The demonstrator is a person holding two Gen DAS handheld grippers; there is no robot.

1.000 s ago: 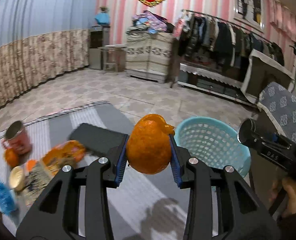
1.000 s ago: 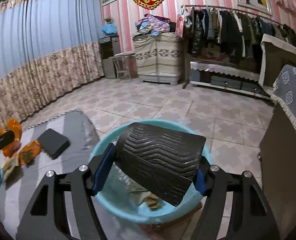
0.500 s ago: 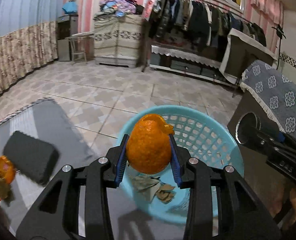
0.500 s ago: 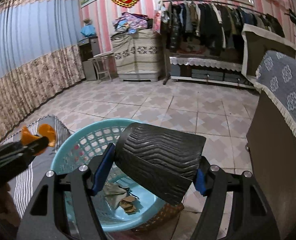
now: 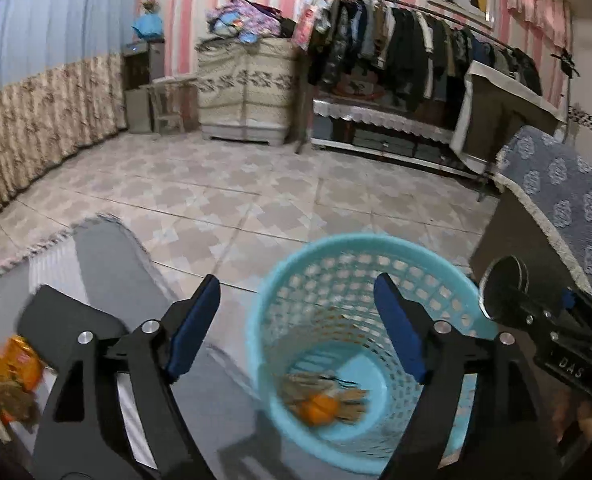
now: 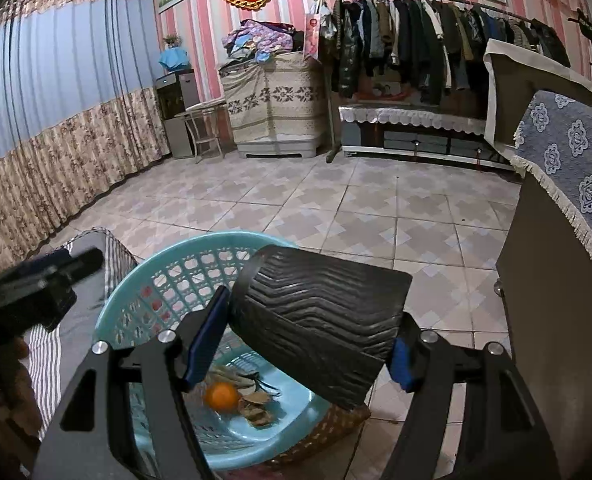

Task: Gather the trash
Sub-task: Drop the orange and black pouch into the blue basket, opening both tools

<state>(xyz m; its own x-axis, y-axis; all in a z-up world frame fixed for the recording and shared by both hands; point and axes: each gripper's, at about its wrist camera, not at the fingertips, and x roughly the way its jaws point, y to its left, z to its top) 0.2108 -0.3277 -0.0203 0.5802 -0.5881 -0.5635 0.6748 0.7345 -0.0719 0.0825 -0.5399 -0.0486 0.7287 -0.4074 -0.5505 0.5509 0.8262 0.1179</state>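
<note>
Now the left gripper [image 5: 296, 320] has its two blue pads spread wide with nothing between them; its jaws have just been opening. Right under it sits the light blue plastic basket [image 5: 291, 276], full of little holes, standing on the tiled floor [image 5: 255, 200]. Down at the bottom of the basket lies a small orange fruit [image 5: 318, 408], resting on some brown, dry scraps [image 5: 352, 402]. To the left of the basket is a grey striped mat [image 5: 107, 252]. A flat black pad [image 5: 59, 320] lies on that mat, and just beside it, at the left edge, is an orange snack wrapper [image 5: 11, 368]. The right gripper [image 6: 308, 340] is squeezing a black ribbed tray [image 6: 320, 316], which is tilted and hangs over the near right side of the basket [image 6: 167, 264]. In the right wrist view the orange fruit [image 6: 220, 396] shows in the basket next to the brown scraps [image 6: 255, 406]. Further out, a rack of dark clothes [image 6: 436, 40] stands along the pink striped wall, and a blue cloth with flower shapes [image 6: 572, 152] covers a piece of furniture on the right. A long blue and flowery curtain [image 6: 55, 120] hangs on the left.
</note>
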